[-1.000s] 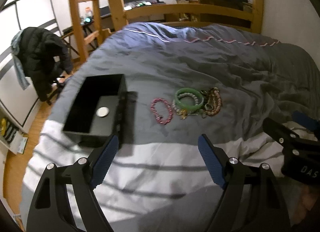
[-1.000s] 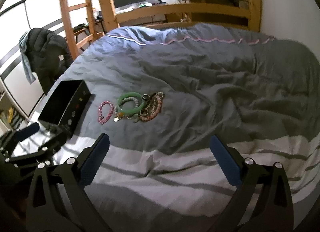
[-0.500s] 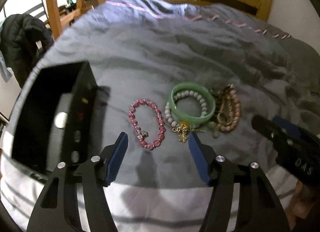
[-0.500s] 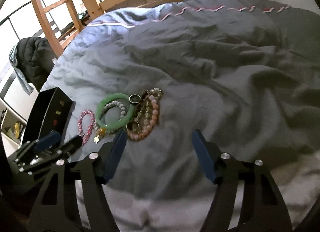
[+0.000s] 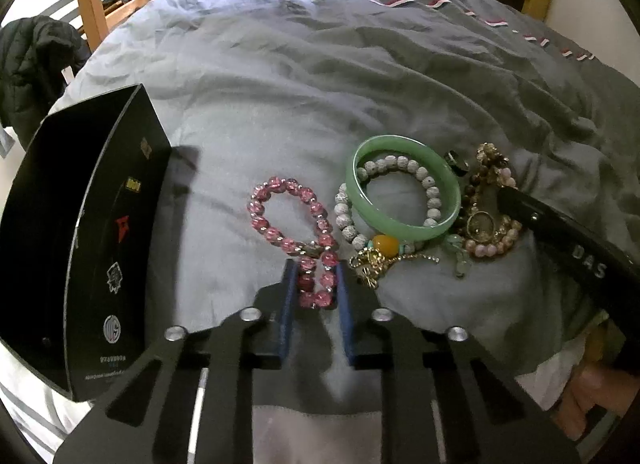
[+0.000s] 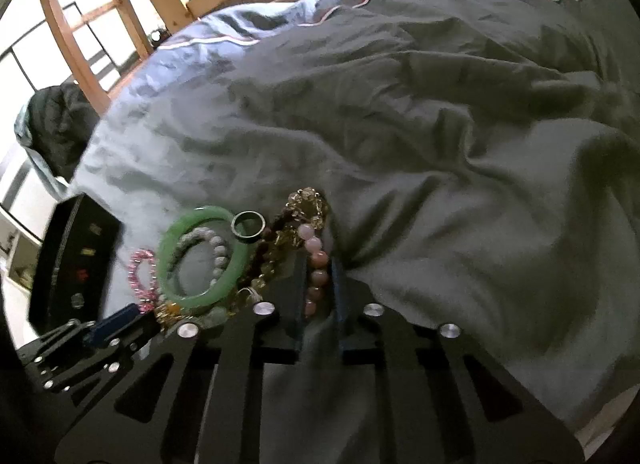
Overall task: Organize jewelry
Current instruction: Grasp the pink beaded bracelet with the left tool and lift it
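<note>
Jewelry lies in a row across the grey duvet [image 5: 280, 76], and we read it from the left. Farthest left stands the open black box [image 5: 80, 232], its printed wall facing the beads. Just to its right is the pink crystal bracelet [image 5: 292, 220], pinched into a long loop whose axis runs away from us. Our left gripper [image 5: 314, 284] has its blue pads narrowed on the near end of that loop, so we judge it gripped. The box sits near this hand, directly to its left, so a short sideways carry should serve.

Next rightward comes the green bangle [image 5: 404, 192] with the white bead bracelet [image 5: 416, 180] threaded through it, then a dark ring [image 6: 249, 225]. At the far right is the pale pink bead bracelet [image 6: 314, 268], strung lengthwise toward our right gripper [image 6: 318, 296], whose pads are closed narrowly on its near beads. This hand is the farther from the box, with the whole cluster between.

Half a second ago both pairs of pads stood wide apart, short of the beads. A second ago we hovered well back. Since then both have come in and closed, each on its own bracelet.
</note>
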The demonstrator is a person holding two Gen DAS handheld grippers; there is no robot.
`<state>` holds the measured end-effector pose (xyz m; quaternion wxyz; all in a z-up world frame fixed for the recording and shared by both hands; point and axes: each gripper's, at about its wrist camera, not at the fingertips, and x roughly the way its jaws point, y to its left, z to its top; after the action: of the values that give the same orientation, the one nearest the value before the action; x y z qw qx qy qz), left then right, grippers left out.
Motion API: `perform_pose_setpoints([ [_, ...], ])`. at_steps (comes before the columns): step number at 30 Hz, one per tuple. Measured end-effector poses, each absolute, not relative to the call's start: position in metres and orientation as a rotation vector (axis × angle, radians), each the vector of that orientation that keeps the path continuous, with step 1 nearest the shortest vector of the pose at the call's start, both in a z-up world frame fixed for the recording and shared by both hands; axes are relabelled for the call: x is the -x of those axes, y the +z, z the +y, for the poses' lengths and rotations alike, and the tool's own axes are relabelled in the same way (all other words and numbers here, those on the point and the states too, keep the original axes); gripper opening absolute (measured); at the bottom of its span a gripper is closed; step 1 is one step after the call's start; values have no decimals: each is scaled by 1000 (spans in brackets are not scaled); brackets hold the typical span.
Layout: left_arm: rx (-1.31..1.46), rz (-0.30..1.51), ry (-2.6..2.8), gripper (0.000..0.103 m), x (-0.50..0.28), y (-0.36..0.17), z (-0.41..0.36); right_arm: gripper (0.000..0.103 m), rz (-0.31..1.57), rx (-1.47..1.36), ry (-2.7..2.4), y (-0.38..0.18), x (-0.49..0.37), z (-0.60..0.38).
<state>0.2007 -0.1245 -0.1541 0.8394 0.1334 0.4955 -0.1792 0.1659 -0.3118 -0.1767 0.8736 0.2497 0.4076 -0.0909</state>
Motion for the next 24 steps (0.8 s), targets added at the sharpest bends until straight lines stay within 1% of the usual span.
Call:
perform_pose_setpoints([
  [7,-266,1019,-402,8,-184,-137,-120,9,763,-480,-119,-144,-138,-300],
  [13,-201,1008,-451,8,-171,-119,-105,9,741,-469,-123,-129,-118,-297],
  [24,-178,972,-494,8,-153,-101,-93,9,699,-436,-117,-102,-100,-293],
])
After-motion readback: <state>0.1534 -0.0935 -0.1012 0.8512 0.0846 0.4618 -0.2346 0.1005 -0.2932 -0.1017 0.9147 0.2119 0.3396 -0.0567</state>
